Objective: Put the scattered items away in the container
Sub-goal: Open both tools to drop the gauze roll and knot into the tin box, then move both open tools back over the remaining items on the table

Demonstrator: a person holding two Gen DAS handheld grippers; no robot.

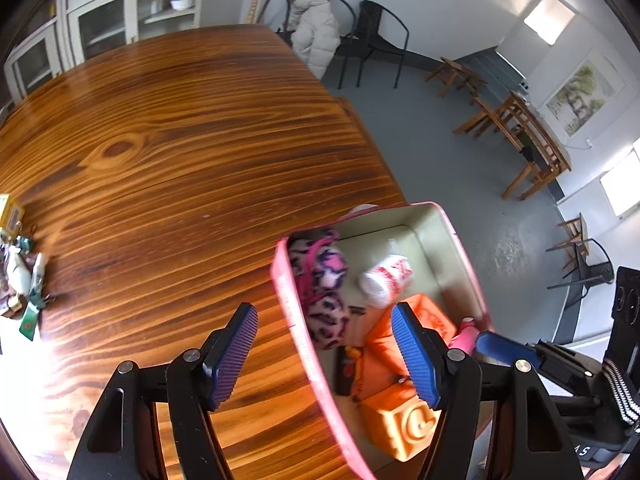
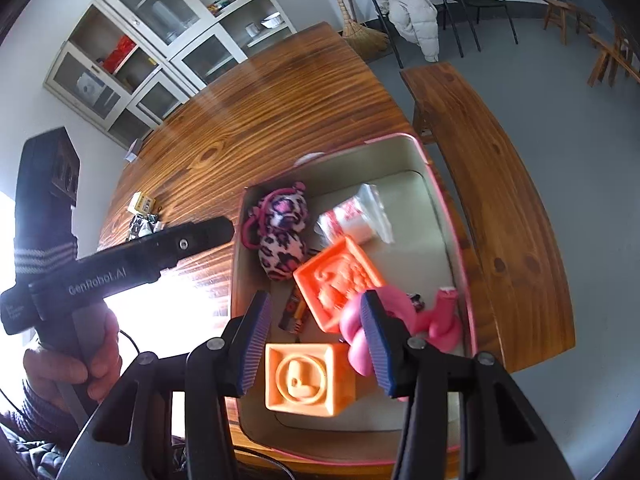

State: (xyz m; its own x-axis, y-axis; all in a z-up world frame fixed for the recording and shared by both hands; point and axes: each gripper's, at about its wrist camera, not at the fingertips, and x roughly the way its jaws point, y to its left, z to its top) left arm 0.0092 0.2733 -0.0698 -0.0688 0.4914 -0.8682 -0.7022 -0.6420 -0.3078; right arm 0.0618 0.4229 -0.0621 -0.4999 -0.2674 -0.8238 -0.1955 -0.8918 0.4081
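A pink-rimmed container [image 2: 440, 208] stands at the table's right edge. Inside lie a pink leopard plush [image 2: 280, 236], a white and red packet [image 2: 352, 220], an embossed orange block [image 2: 340, 276], a pink toy [image 2: 440, 320] and an orange cube [image 2: 308, 376]. My right gripper [image 2: 316, 344] hovers open over the cube, and its pads do not press on it. My left gripper [image 1: 324, 352] is open and empty, with its fingers either side of the container's left wall [image 1: 288, 300]. One blue pad [image 1: 500, 350] of the right gripper shows at lower right. Small scattered items [image 1: 20, 280] lie at the table's left.
A person's hand [image 2: 80, 360] holds the left gripper's handle. A wooden bench [image 2: 500, 200] runs along the table's right side. Black chairs [image 1: 376, 44] with a pale coat stand at the back wall. A glass-door cabinet [image 2: 160, 52] stands behind the wooden table [image 1: 180, 140].
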